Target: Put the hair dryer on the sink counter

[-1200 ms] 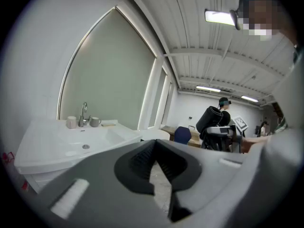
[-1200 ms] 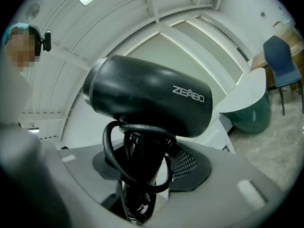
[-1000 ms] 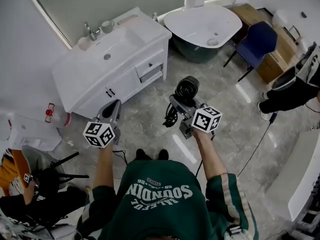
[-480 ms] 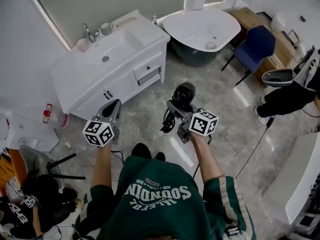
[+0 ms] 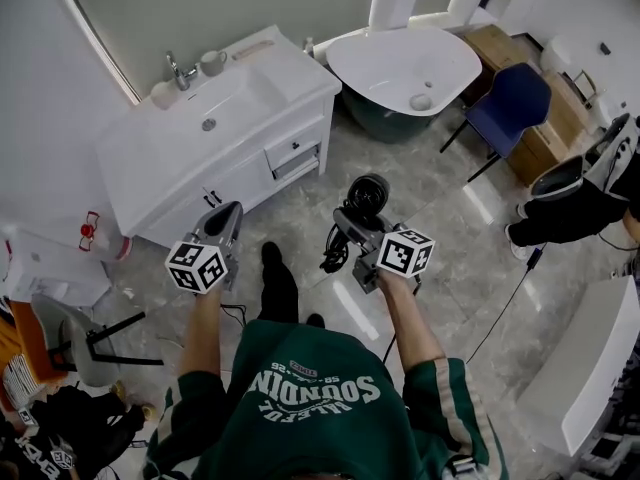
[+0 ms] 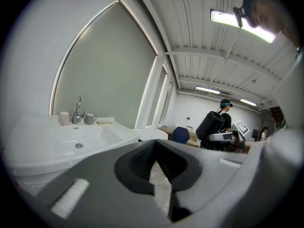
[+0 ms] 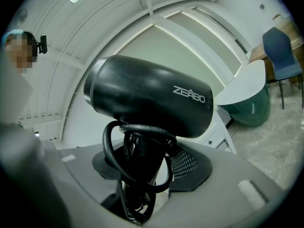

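Right tool (image 5: 358, 232) clamped on hair dryer (image 5: 367, 194) handle; bench (image 5: 290, 68) lies ahead-left, well apart; left tool (image 5: 222, 223) closed, empty, nearer.

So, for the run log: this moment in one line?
right tool: shut on hair dryer | left tool: shut, empty | sink counter: ahead, unreached

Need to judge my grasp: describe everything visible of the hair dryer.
The hair dryer is matte black plastic, with a stubby barrel, white ZEABO lettering on its side and a silvery ring at one end. Its black cord is looped round the handle, which the right gripper clamps between its jaws. It is held up in the air, not yet on the sink counter.
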`<state>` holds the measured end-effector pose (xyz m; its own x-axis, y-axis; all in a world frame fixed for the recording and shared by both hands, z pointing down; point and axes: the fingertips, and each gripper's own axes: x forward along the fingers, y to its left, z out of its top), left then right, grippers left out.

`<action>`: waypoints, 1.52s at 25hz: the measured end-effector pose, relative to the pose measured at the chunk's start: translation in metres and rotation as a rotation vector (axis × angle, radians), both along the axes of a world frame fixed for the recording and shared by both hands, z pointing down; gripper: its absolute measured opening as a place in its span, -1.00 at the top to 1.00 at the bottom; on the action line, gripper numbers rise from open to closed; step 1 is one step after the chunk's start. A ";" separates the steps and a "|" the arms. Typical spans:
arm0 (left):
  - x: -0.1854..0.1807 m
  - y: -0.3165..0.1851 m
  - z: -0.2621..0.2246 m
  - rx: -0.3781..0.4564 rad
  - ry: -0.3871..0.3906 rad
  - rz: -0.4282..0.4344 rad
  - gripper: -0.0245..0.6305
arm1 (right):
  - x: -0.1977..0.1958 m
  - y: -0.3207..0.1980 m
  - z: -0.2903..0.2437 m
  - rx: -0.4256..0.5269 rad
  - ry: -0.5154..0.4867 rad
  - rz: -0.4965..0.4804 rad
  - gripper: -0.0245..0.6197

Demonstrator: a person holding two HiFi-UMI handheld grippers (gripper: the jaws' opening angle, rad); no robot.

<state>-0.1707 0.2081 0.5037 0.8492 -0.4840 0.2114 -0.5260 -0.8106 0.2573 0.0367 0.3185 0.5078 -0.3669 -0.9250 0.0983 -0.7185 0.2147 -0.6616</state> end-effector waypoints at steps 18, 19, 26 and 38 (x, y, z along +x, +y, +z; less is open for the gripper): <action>0.031 -0.213 0.011 0.003 -0.025 0.039 0.77 | 0.018 -0.206 0.008 -0.059 0.013 0.022 0.20; 0.032 -0.229 0.009 0.009 -0.028 0.043 0.77 | 0.019 -0.223 0.004 -0.055 0.012 0.024 0.20; 0.028 -0.320 0.001 0.039 -0.036 0.043 0.77 | 0.014 -0.318 -0.004 -0.045 0.030 0.021 0.20; 0.014 -0.386 0.015 0.009 -0.048 -0.016 0.77 | 0.014 -0.402 0.010 -0.071 0.065 -0.037 0.20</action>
<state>-0.1567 -0.1776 0.5183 0.8304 -0.4991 0.2475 -0.5503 -0.8042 0.2246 0.0510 -0.0836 0.5175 -0.3914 -0.9009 0.1877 -0.7527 0.1960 -0.6285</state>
